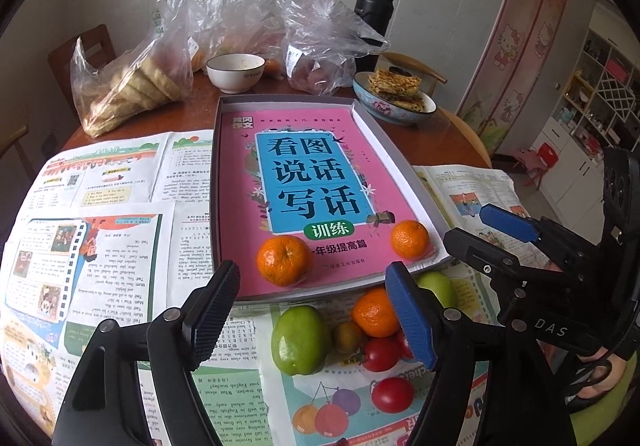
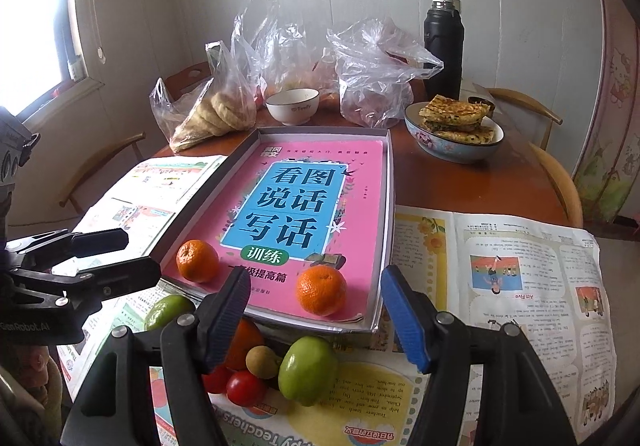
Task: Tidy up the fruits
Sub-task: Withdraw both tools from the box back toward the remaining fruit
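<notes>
Two tomatoes (image 1: 380,354) beside hidden third

Both grippers share a black frame with silver pivot screws. The left gripper (image 1: 312,310) pairs a ribbed black pad with a blue one; the right gripper (image 2: 314,320) does too, with white "DAS" lettering on its arm.

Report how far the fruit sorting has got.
Done: two oranges sit in the tray on the pink book. In hand: nothing; the left tongs and right tongs are open and empty. Left: another orange, two green fruits, a small brownish fruit and red tomatoes on the newspaper.
</notes>
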